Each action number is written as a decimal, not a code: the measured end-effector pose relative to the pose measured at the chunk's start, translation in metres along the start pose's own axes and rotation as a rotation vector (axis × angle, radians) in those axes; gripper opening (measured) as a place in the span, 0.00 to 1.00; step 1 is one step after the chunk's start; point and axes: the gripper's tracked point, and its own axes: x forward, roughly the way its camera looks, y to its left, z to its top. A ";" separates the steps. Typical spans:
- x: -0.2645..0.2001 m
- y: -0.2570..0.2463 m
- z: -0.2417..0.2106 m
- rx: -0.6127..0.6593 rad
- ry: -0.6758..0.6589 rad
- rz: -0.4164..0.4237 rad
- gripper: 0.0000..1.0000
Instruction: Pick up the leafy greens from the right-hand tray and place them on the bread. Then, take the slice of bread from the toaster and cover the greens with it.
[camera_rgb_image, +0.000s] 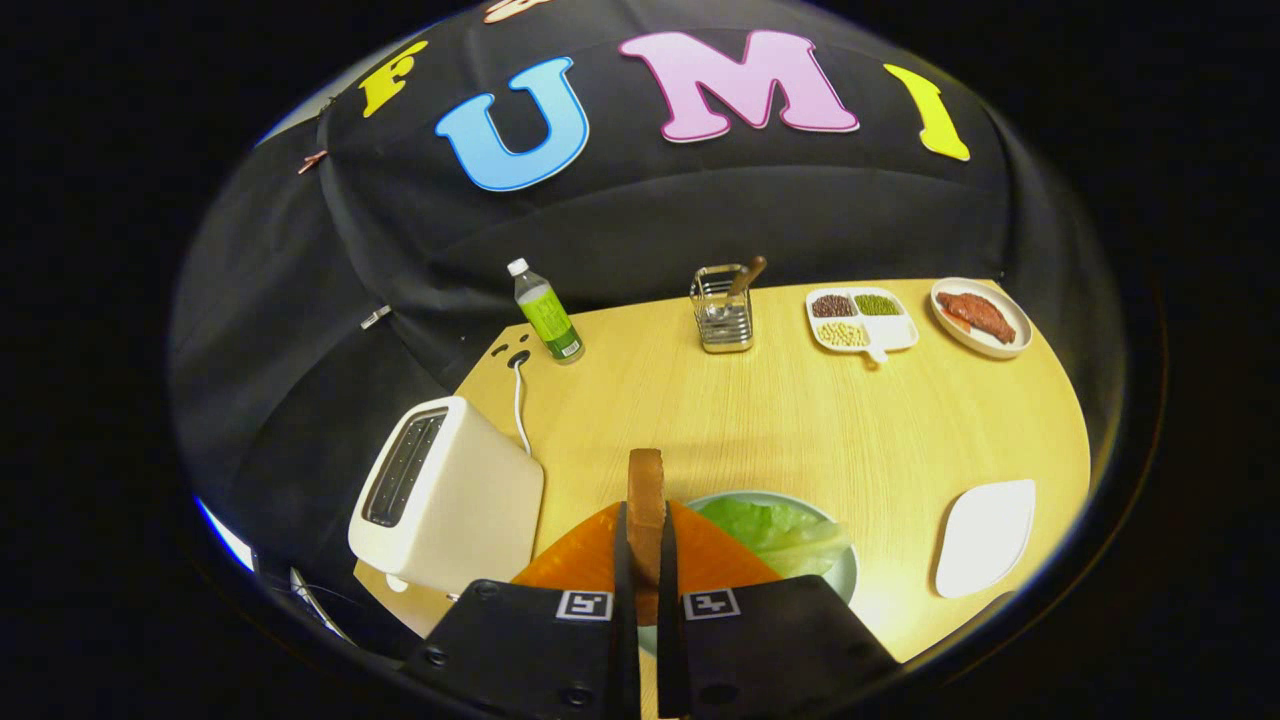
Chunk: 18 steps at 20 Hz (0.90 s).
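My gripper (645, 535) is shut on a slice of bread (646, 500), held upright on its edge between the two fingers, its brown crust facing me. Below it, just ahead of the fingers, a pale green plate (845, 580) carries leafy greens (775, 535); whatever lies under the greens is hidden. The white toaster (445, 495) stands to the left of the fingers, its top slot dark. To the right of the plate lies an empty white tray (985, 535).
At the far side of the wooden table (800, 420) stand a green-labelled bottle (546, 312), a metal utensil holder (722, 310), a divided dish of beans (860, 320) and a plate of meat (980, 317). The toaster's white cable (518, 405) runs to a hole in the table.
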 end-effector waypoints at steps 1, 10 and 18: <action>0.003 -0.004 -0.004 0.006 0.006 -0.007 0.11; 0.013 -0.033 -0.022 0.032 0.033 -0.063 0.13; 0.005 -0.082 -0.044 -0.074 0.065 -0.199 0.48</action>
